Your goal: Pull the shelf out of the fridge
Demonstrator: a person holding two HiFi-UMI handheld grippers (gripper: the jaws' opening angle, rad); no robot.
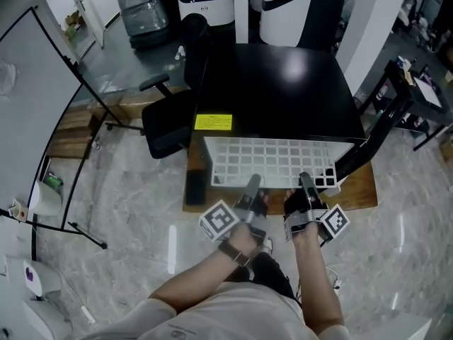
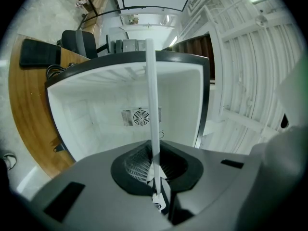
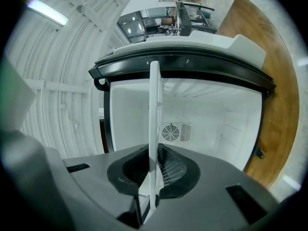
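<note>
The white grid shelf (image 1: pixel 272 163) sticks out flat from the front of the black fridge (image 1: pixel 283 91). My left gripper (image 1: pixel 253 184) is shut on the shelf's front edge left of centre. My right gripper (image 1: pixel 304 181) is shut on the same edge further right. In the left gripper view the shelf (image 2: pixel 150 105) runs edge-on as a thin white strip between the jaws of the left gripper (image 2: pixel 155 170), with the empty white fridge interior (image 2: pixel 96 119) behind. The right gripper view shows the same strip (image 3: pixel 154 109) clamped in the right gripper (image 3: pixel 151 177).
The fridge door (image 1: pixel 382 129) stands open to the right, its white inner racks (image 2: pixel 250 81) in the left gripper view. The fridge stands on a wooden board (image 1: pixel 357 190). A black office chair (image 1: pixel 170 112) stands to the left. A fan vent (image 3: pixel 171 132) marks the back wall.
</note>
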